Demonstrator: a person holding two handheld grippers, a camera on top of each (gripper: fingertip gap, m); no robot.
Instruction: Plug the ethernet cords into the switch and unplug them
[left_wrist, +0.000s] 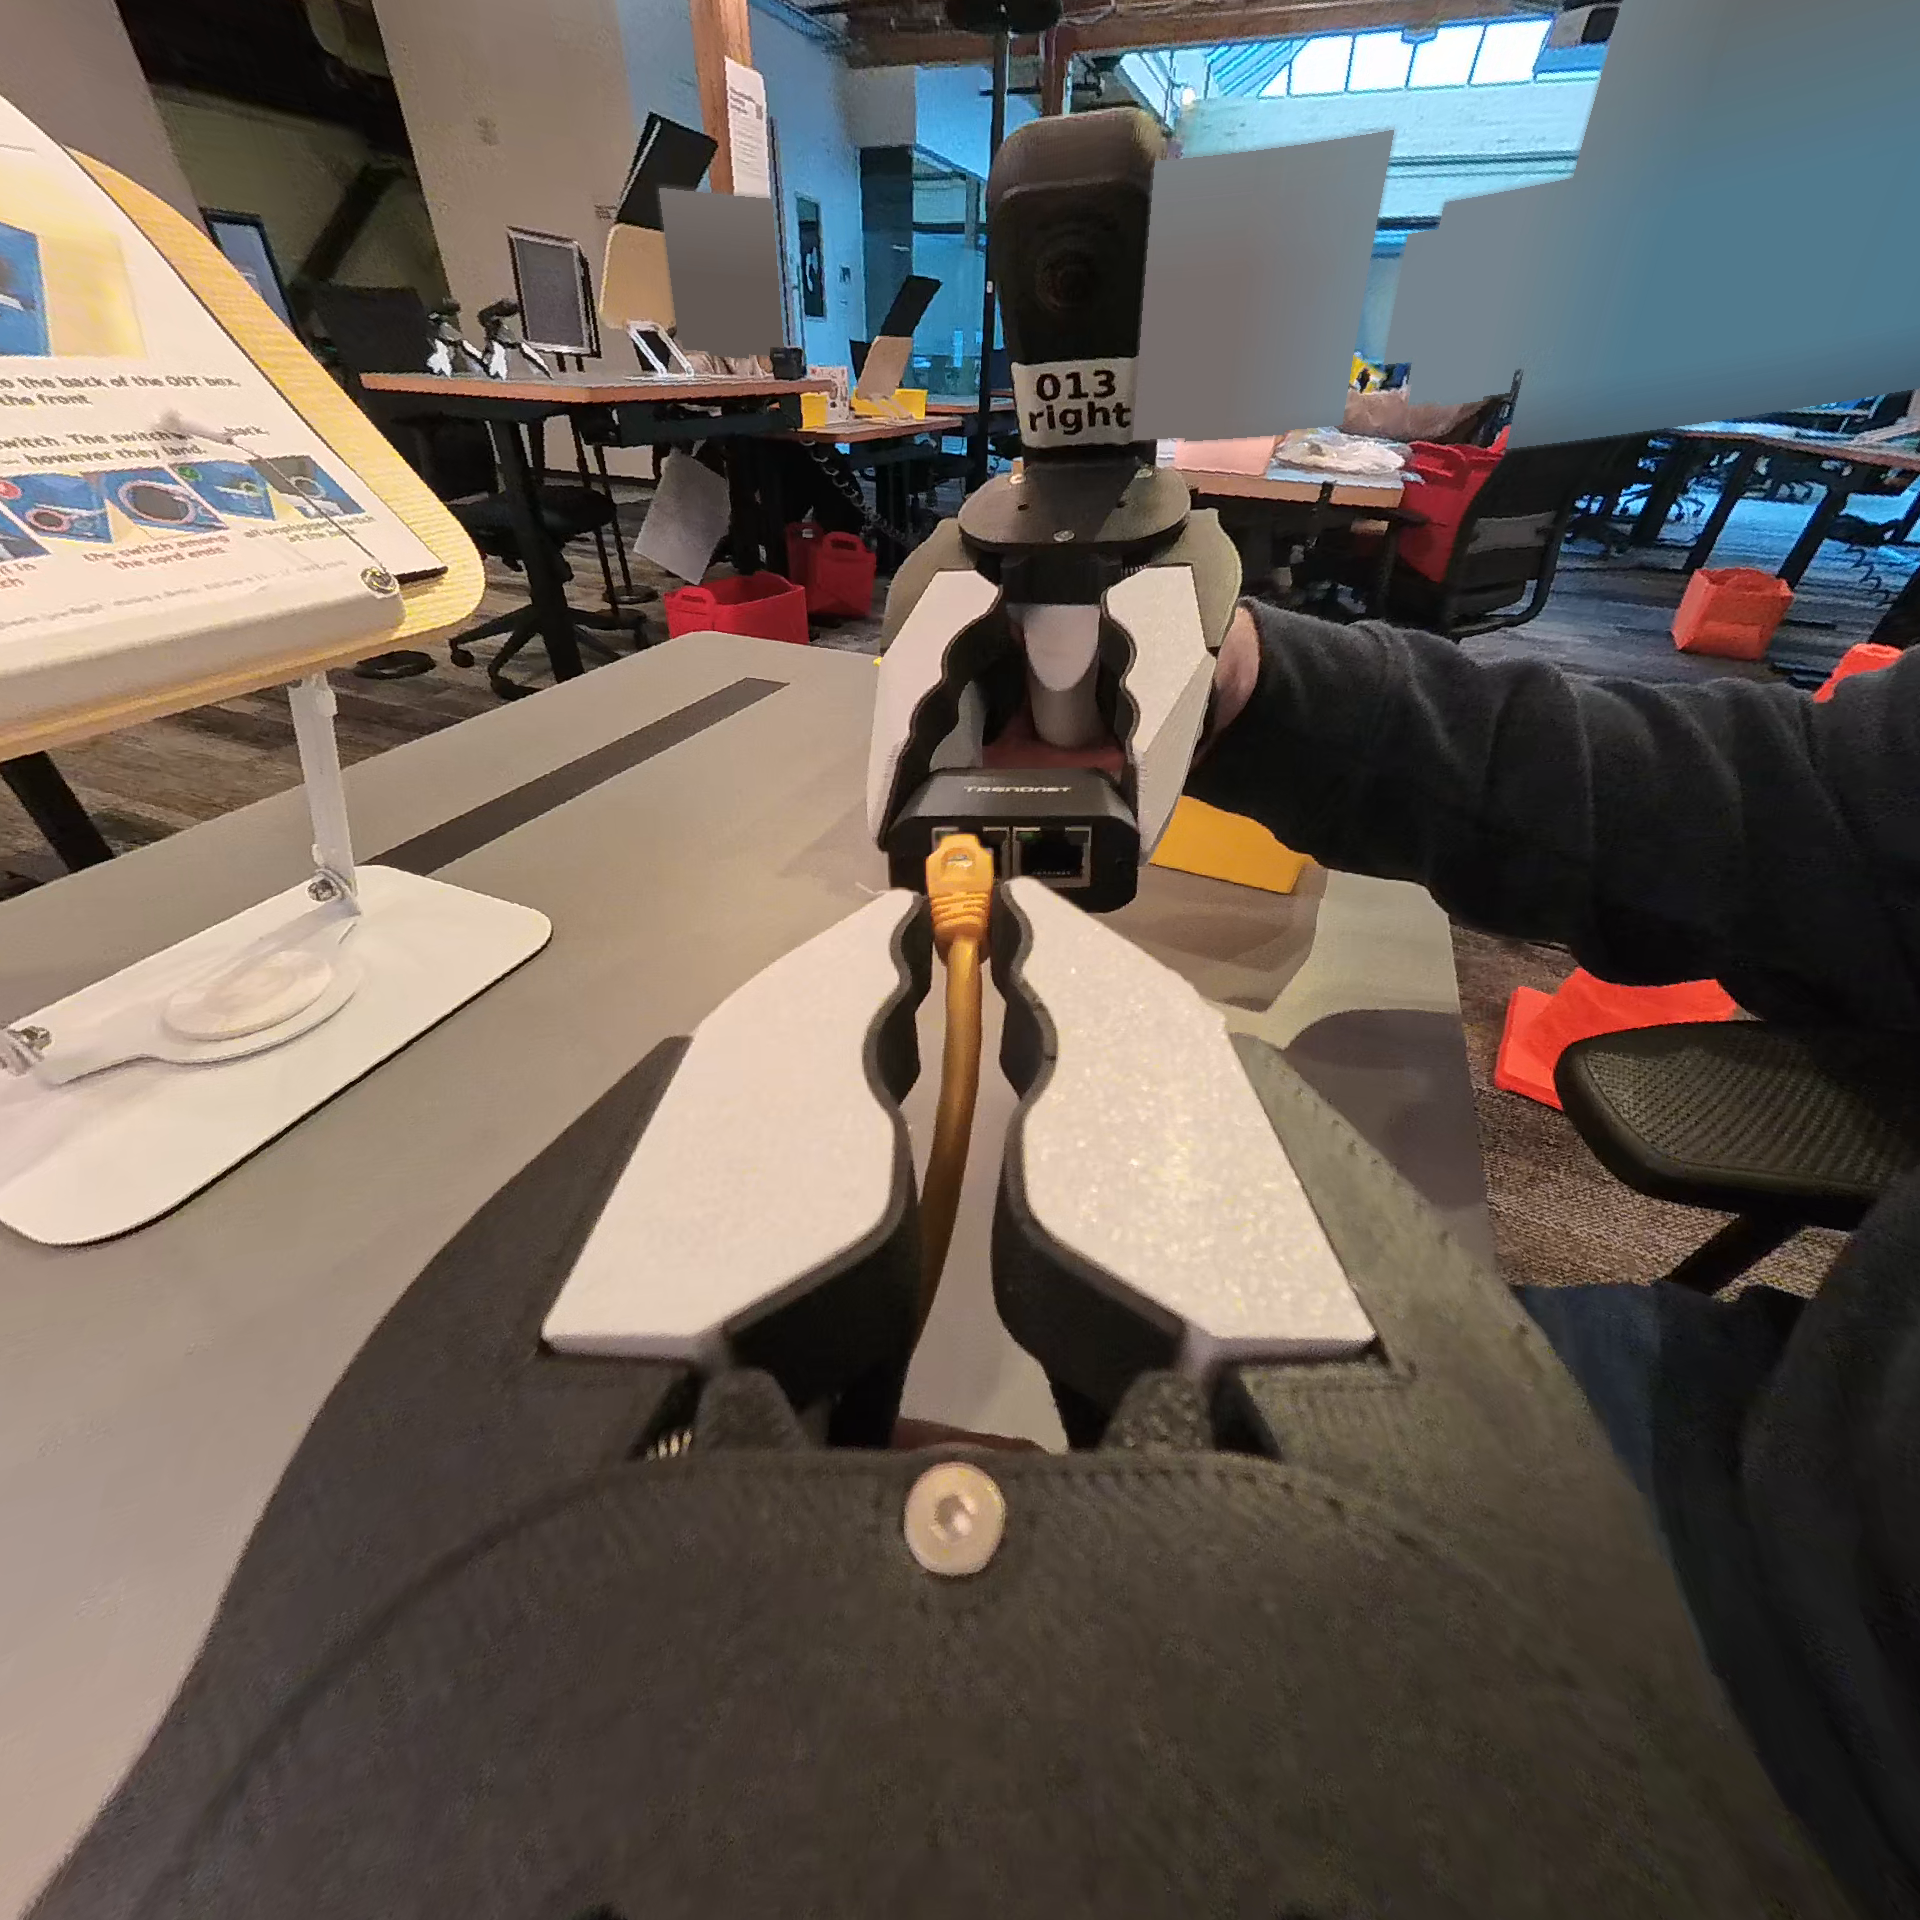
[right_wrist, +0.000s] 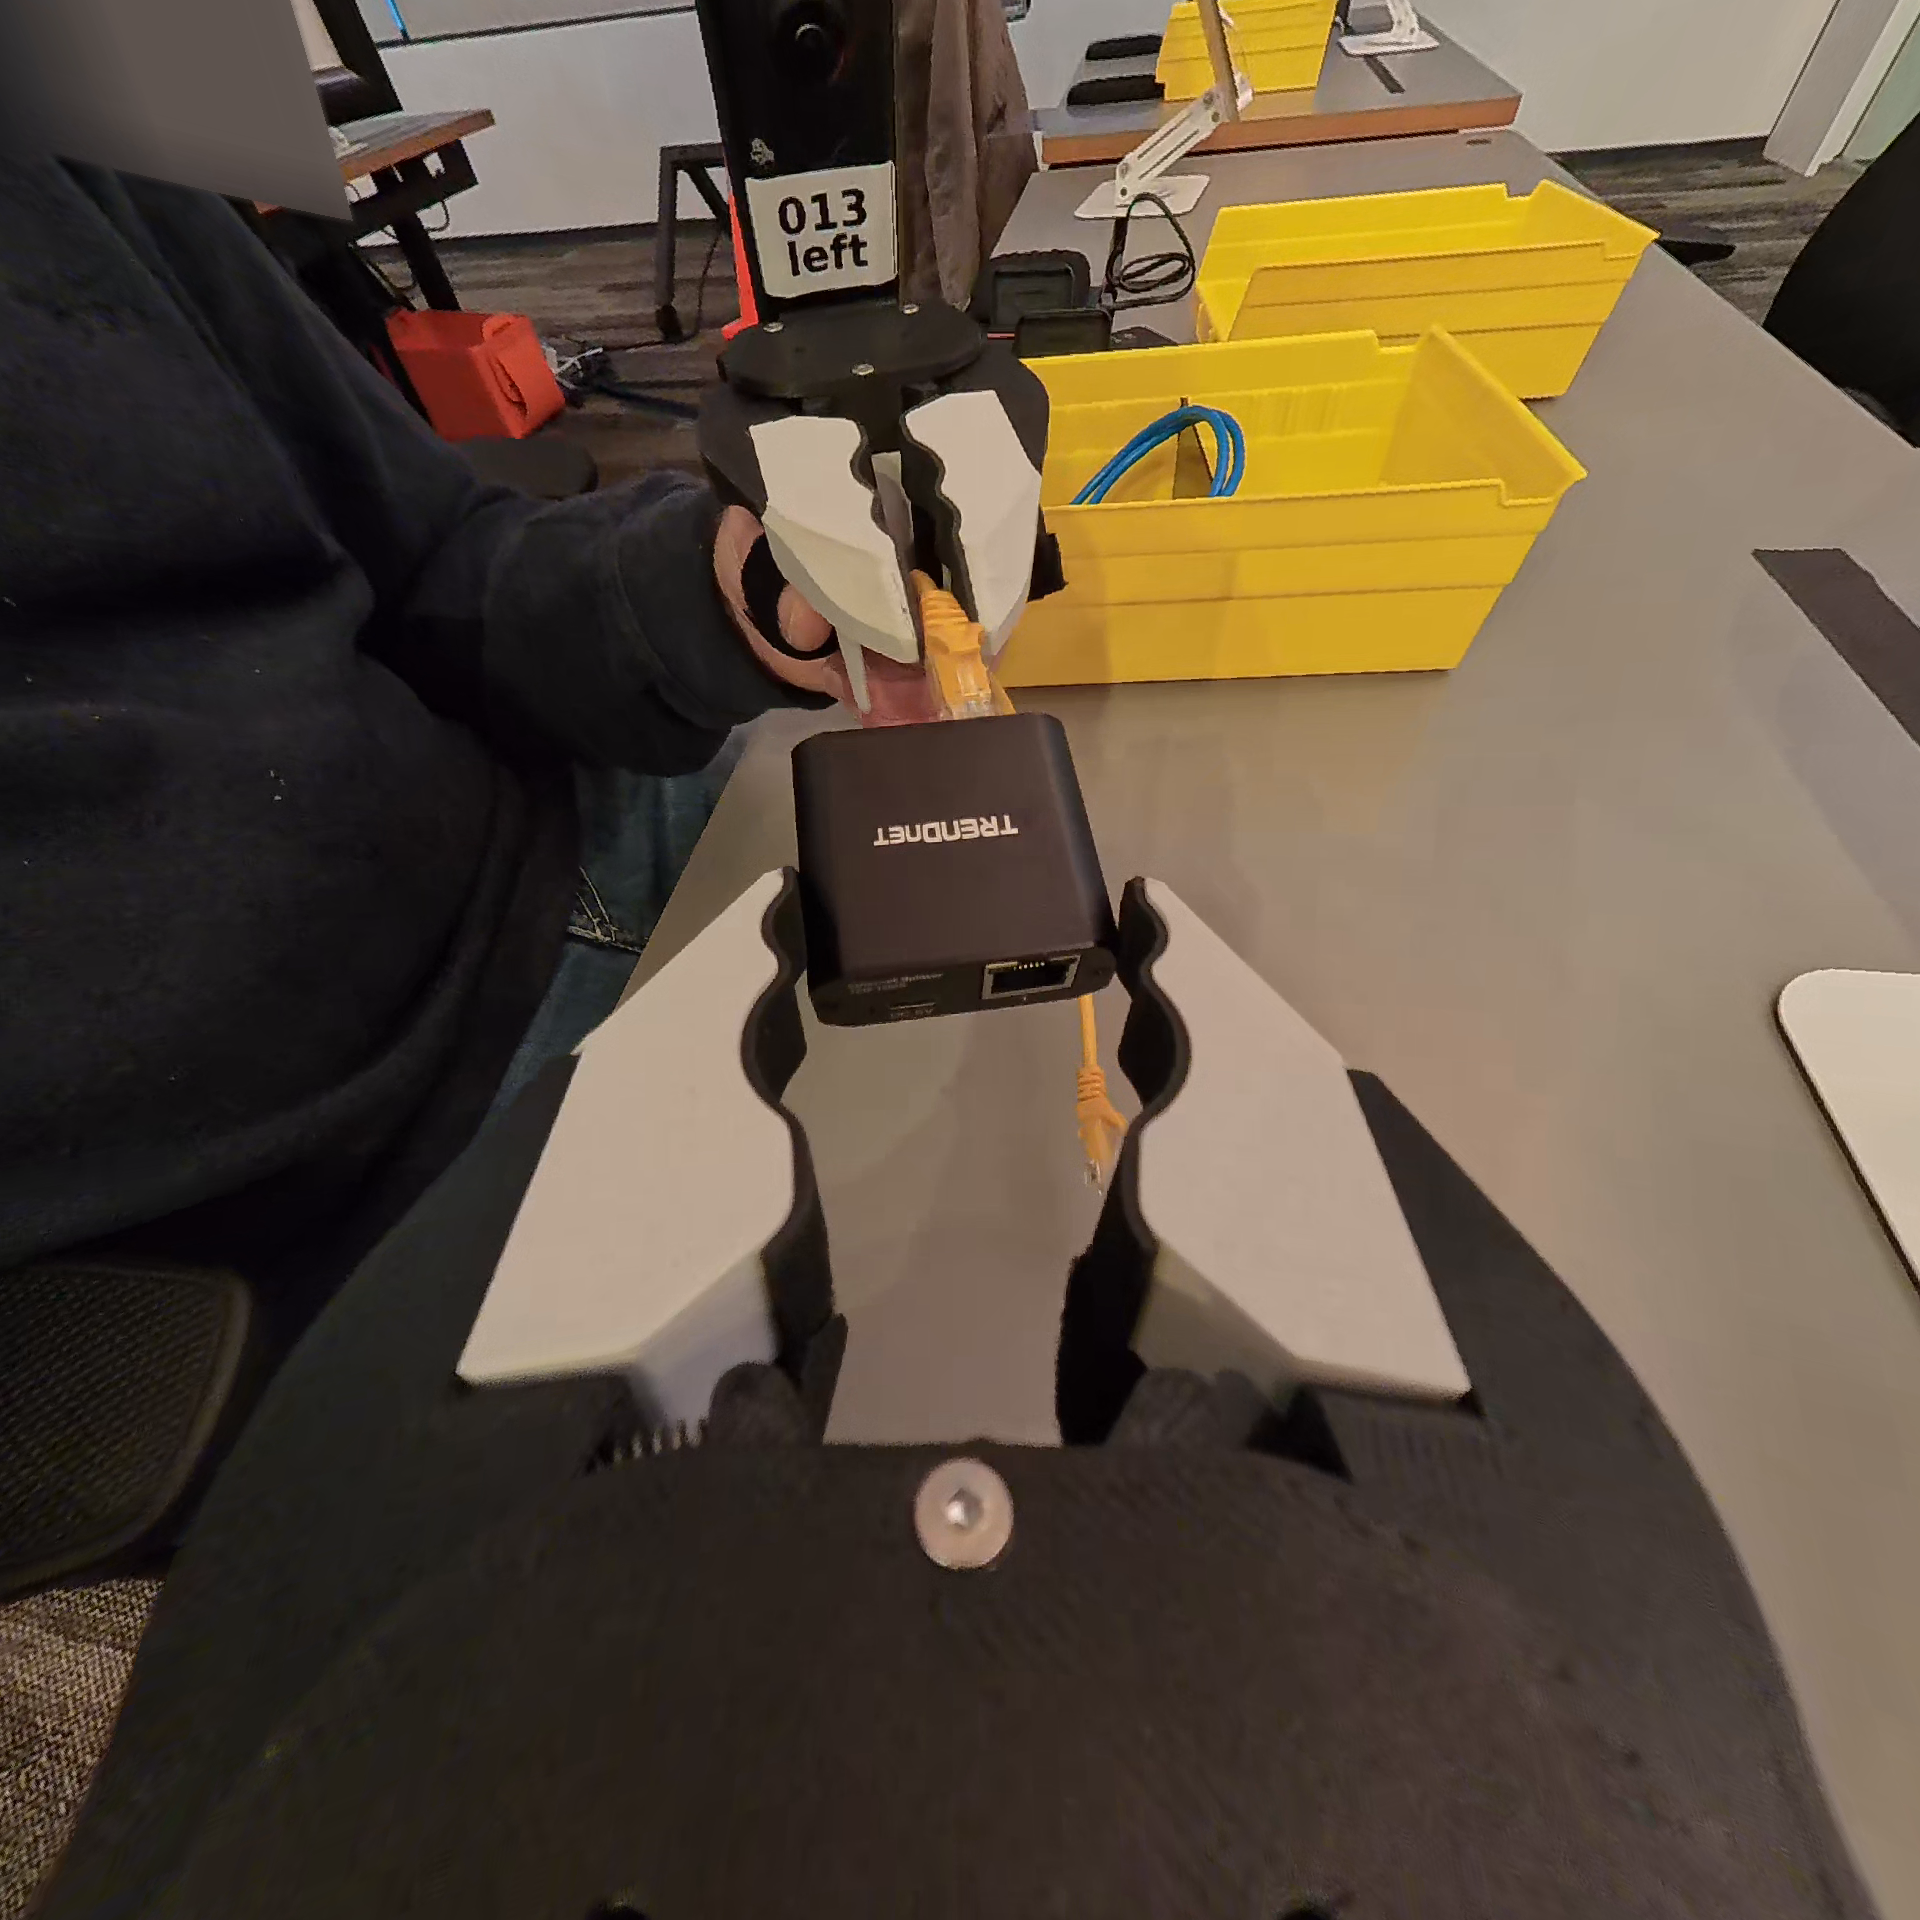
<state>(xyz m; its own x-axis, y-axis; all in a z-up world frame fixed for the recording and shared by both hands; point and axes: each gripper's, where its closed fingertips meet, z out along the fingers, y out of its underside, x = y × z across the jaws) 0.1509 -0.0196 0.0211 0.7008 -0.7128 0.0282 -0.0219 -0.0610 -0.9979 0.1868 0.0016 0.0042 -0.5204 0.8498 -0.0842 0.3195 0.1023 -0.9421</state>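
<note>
My right gripper (right_wrist: 956, 904) is shut on a small black switch (right_wrist: 945, 831) and holds it by its sides just above the grey table (right_wrist: 1455, 935). My left gripper (left_wrist: 958, 914) is shut on an orange ethernet cord (left_wrist: 961, 1039) just behind its plug (left_wrist: 958, 868). The plug's tip is in the left port on the switch's face (left_wrist: 1039, 800); I cannot tell how deep. The port beside it (left_wrist: 1055, 854) is empty. In the right wrist view the left gripper (right_wrist: 940, 623) faces me; the cord's other plug (right_wrist: 1096, 1122) hangs below the switch. A rear port (right_wrist: 1029, 977) is empty.
Two yellow bins (right_wrist: 1278, 582) (right_wrist: 1423, 281) stand on the table behind the switch; the nearer one holds a blue cable (right_wrist: 1164, 457). A document stand with a white base (left_wrist: 260, 997) is at the left. A person's dark sleeve (left_wrist: 1507, 790) and a chair armrest (left_wrist: 1714, 1112) are at the right.
</note>
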